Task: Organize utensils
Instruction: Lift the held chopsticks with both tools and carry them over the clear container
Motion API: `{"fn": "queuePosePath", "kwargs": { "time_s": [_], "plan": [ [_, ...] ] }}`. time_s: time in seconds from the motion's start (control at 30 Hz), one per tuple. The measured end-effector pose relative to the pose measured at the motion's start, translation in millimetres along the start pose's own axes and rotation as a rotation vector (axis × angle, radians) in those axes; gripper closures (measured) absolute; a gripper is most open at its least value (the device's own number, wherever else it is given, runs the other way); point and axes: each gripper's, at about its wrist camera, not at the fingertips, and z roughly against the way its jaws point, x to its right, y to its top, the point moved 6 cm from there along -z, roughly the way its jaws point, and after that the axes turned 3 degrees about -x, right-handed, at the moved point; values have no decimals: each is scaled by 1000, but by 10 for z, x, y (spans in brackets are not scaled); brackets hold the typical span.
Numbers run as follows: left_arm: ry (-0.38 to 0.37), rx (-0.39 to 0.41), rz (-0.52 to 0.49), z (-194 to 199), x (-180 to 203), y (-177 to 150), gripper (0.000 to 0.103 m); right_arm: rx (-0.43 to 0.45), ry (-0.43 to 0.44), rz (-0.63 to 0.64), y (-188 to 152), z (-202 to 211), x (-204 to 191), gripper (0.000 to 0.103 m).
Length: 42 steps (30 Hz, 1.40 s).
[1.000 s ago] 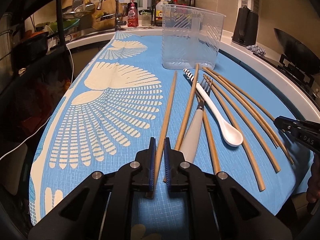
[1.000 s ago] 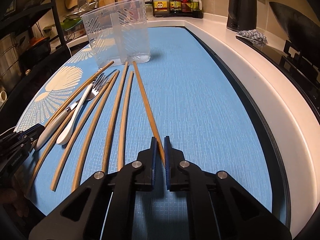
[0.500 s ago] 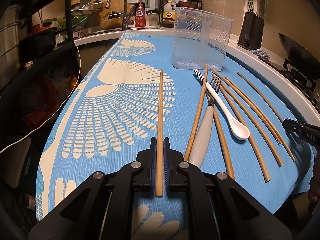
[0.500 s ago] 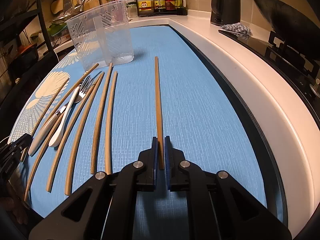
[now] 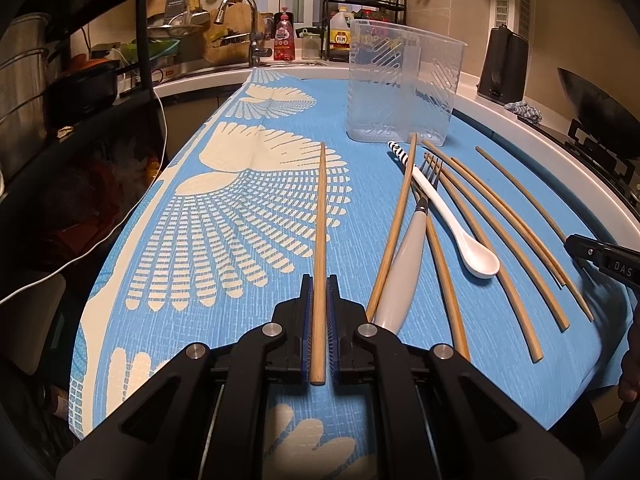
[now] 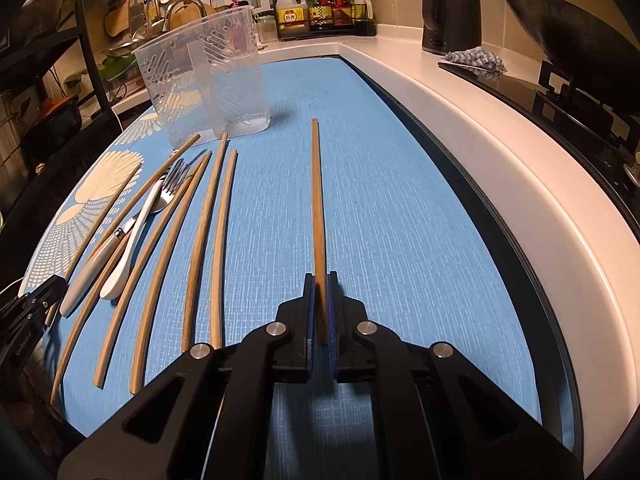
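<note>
My left gripper [image 5: 319, 284] is shut on a wooden chopstick [image 5: 321, 224] that points straight ahead above the blue patterned cloth [image 5: 240, 216]. My right gripper [image 6: 319, 282] is shut on another wooden chopstick [image 6: 317, 200], also pointing ahead above the cloth. A clear plastic utensil holder [image 5: 404, 84] stands upright at the far end; it also shows in the right wrist view [image 6: 204, 76]. Several loose chopsticks [image 6: 208, 240], a white spoon [image 5: 452, 224] and a grey-handled fork [image 5: 404, 272] lie on the cloth between the two grippers.
The white counter edge [image 6: 520, 168] curves along the right, with a black stove and wok [image 6: 568, 20] beyond. A black kettle [image 5: 504, 64] and a bottle rack [image 6: 320, 4] stand at the back. A sink with tap [image 5: 240, 20] and a dark shelf [image 5: 80, 80] are at left.
Both grippers have lifted their chopsticks off the cloth and swung them straight ahead. The left one moved its chopstick left, away from the pile; the right one moved its right.
</note>
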Motion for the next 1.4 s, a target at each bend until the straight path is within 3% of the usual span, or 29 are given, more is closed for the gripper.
{"fn": "queuePosePath", "kwargs": {
  "time_s": [0.8, 1.1, 1.4],
  "plan": [
    [-6, 17, -19, -32, 48, 24, 96, 57, -6, 76, -8, -11, -52, 98],
    [-24, 10, -7, -37, 28, 47, 96, 31, -14, 97, 16, -8, -61, 98],
    [-41, 56, 38, 196, -85, 218, 96, 59, -6, 66, 140, 306, -36, 98]
  ]
}}
